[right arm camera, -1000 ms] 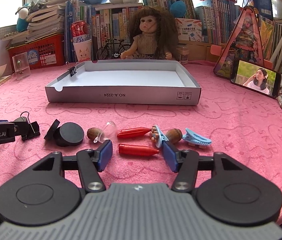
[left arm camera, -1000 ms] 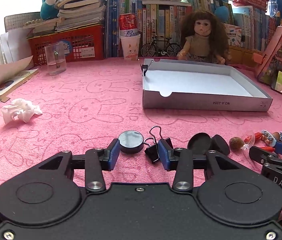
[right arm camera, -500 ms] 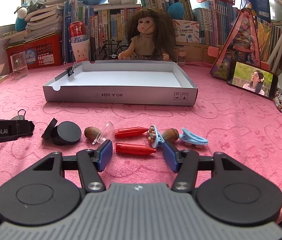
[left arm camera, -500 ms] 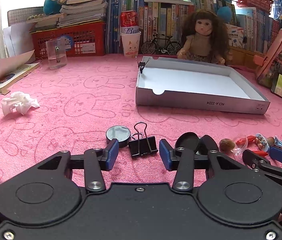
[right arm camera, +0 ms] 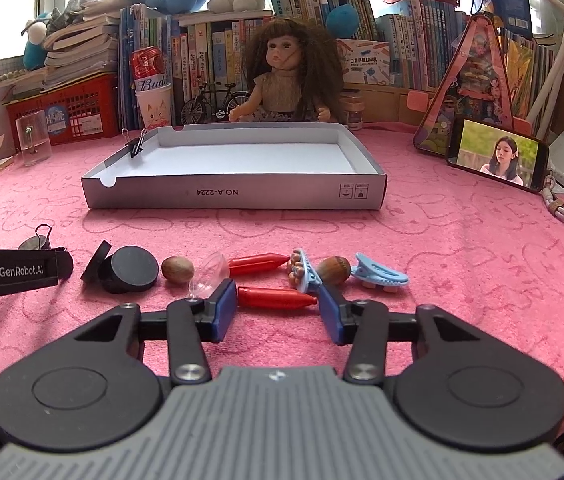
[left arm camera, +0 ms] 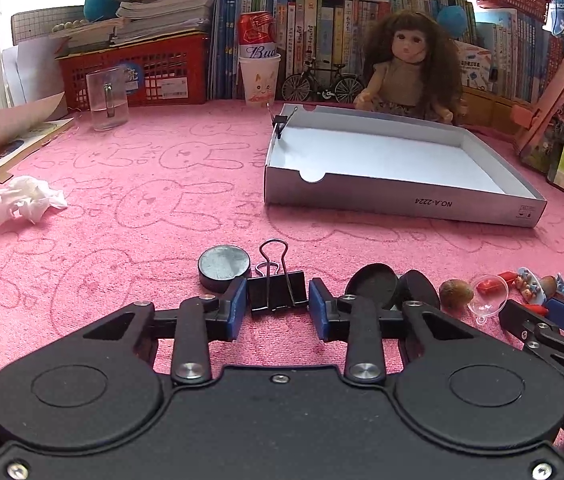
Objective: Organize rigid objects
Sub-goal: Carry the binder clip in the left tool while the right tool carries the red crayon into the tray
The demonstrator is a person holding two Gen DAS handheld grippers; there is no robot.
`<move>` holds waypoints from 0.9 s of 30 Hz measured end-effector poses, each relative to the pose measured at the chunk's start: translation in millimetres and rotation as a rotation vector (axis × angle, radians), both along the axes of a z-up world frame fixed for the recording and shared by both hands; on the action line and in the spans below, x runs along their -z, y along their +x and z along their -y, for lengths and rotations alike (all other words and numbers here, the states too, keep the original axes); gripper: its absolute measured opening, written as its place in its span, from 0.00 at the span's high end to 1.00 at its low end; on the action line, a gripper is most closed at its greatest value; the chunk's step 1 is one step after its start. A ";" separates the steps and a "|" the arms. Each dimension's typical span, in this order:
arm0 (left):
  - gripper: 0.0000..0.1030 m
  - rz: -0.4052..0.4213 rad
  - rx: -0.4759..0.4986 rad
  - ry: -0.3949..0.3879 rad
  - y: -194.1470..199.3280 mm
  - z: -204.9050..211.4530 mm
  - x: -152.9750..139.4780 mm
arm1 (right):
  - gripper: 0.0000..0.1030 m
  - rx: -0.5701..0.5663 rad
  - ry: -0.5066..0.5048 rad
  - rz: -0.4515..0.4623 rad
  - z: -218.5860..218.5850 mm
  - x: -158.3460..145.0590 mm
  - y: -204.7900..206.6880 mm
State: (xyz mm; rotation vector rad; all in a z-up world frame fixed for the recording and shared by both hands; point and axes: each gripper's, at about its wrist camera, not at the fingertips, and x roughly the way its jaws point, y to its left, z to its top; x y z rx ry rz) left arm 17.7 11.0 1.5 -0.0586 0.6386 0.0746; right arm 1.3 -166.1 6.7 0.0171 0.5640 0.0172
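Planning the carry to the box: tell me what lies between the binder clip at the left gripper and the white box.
In the left wrist view, only bare pink cloth lies between the binder clip in the left gripper and the white box. Nothing blocks the way.

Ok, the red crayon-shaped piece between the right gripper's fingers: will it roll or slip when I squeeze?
Probably somewhat. The red piece looks round, smooth and tapered, lying crosswise between the right gripper pads, so squeezing its ends may let it pivot or slip. The jaws have just been closing around it. The fuzzy pink cloth should limit rolling. It looks rigid and light.
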 end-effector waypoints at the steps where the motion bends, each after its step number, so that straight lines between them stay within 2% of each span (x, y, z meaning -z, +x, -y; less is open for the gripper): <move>1: 0.69 0.002 0.002 -0.001 -0.3 -0.2 -0.1 | 0.51 -0.002 -0.001 0.001 -0.4 0.1 0.1; 17: 0.70 0.071 0.029 0.022 -11.7 1.9 -11.0 | 0.52 -0.019 0.007 0.064 2.0 -6.3 -4.7; 24: 0.70 0.012 0.043 0.069 -5.6 7.1 0.5 | 0.52 -0.017 0.012 0.071 3.4 -6.7 -6.1; 27: 0.68 0.024 0.033 0.069 -5.3 6.6 1.8 | 0.52 -0.017 0.012 0.072 3.2 -6.8 -6.2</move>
